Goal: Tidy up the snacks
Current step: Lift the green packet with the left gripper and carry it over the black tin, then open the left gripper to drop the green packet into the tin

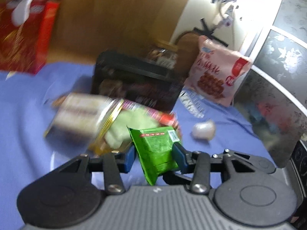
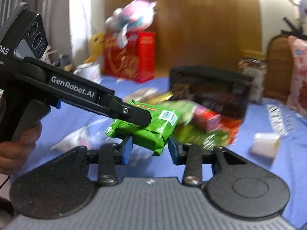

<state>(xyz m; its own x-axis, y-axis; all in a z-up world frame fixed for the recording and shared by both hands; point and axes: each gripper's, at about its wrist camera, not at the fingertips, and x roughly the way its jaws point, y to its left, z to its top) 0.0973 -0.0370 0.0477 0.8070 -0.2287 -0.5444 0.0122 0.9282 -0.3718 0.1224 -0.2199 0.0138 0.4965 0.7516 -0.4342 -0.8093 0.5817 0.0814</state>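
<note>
left wrist view: the left gripper [image 1: 155,156] is nearest the lens, its blue pads pinching a green snack packet [image 1: 156,149] that stands tilted between them, clear of the blue cloth [image 1: 25,115]. directly behind the packet lies a blurred heap of snack packs [image 1: 107,118]. beyond the heap stands a black basket [image 1: 138,80] with dark items inside. right of the basket a pink bag [image 1: 216,72] leans upright. left of the basket, well apart, stands a red box [image 1: 25,38]. right of the green packet a small pale wrapped item [image 1: 203,129] lies on the cloth.

right wrist view: the right gripper [image 2: 150,149] is nearest, jaws spread, with the lower corner of the green snack packet [image 2: 153,128] between its pads; contact with the pads cannot be told. the left gripper [image 2: 138,117] reaches in from the left and clamps the packet, a hand [image 2: 17,143] on its grip. behind the packet sits the black basket [image 2: 211,90]; left of the basket stands the red box [image 2: 130,55] with a plush toy [image 2: 132,15] on top.
</note>
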